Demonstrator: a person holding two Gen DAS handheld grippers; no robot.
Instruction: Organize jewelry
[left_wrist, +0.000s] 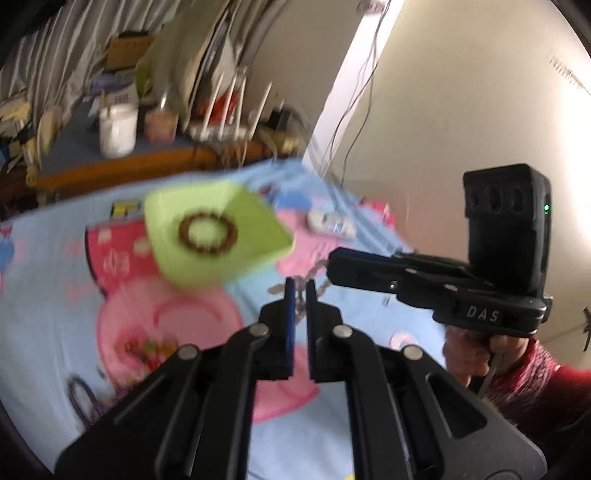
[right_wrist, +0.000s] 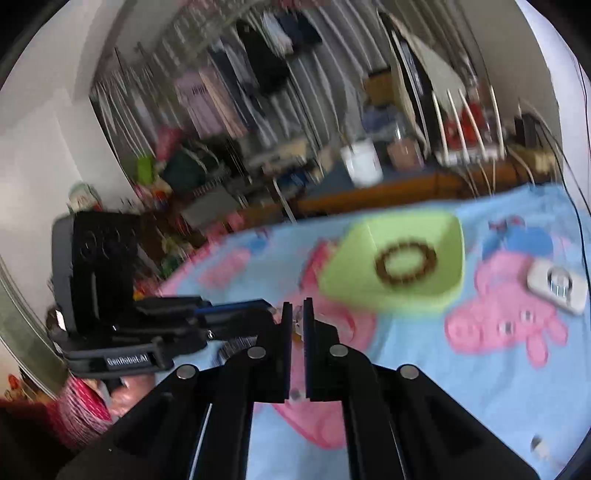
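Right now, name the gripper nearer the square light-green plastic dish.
Too close to call: dish lies ahead-left of left gripper, ahead-right of right gripper; their tips meet just short of it.

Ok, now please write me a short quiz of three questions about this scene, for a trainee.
1. True or false: the green tray holds a brown bead bracelet.
2. What stretches between the left gripper and the right gripper? A) a thin chain B) a watch C) a ribbon
3. Fill in: the tray lies on a ____ sheet printed with pink cartoon pigs.
Key: 1 true; 2 A; 3 blue.
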